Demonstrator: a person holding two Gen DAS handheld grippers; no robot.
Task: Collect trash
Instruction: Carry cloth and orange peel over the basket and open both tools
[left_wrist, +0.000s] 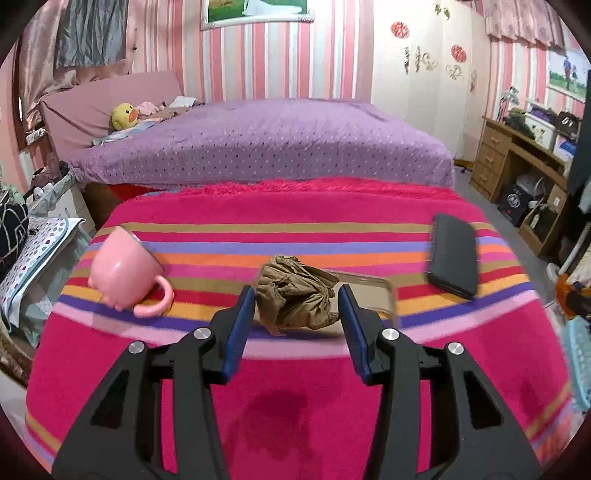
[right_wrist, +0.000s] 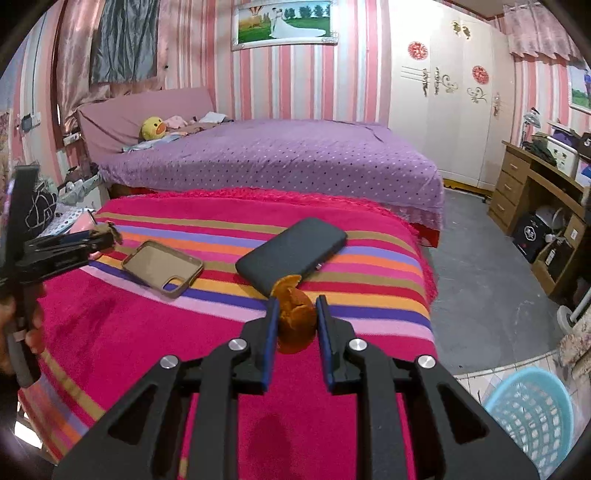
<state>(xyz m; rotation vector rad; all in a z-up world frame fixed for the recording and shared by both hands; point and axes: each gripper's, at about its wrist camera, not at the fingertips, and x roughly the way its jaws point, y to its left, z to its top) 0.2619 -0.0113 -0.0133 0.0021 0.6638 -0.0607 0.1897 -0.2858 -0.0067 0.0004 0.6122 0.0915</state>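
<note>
In the left wrist view a crumpled ball of brown paper (left_wrist: 295, 280) hangs just above the striped pink blanket (left_wrist: 295, 398), and my left gripper (left_wrist: 295, 295) is shut on it, blue pads pressing both sides. The right wrist view shows that same gripper (right_wrist: 99, 236) at the far left with the paper (right_wrist: 109, 229) at its tips. My right gripper (right_wrist: 297, 306) is shut on an orange-brown scrap like a peel (right_wrist: 293, 321), held above the blanket (right_wrist: 147, 332) near the black phone (right_wrist: 291, 254).
A pink mug (left_wrist: 125, 273) lies on its side at the left. A beige phone case (right_wrist: 162, 267) and the black phone (left_wrist: 454, 254) rest on the blanket. A light blue basket (right_wrist: 532, 410) stands on the floor at lower right. Beyond are a purple bed (right_wrist: 277, 162) and a wooden desk (right_wrist: 524, 192).
</note>
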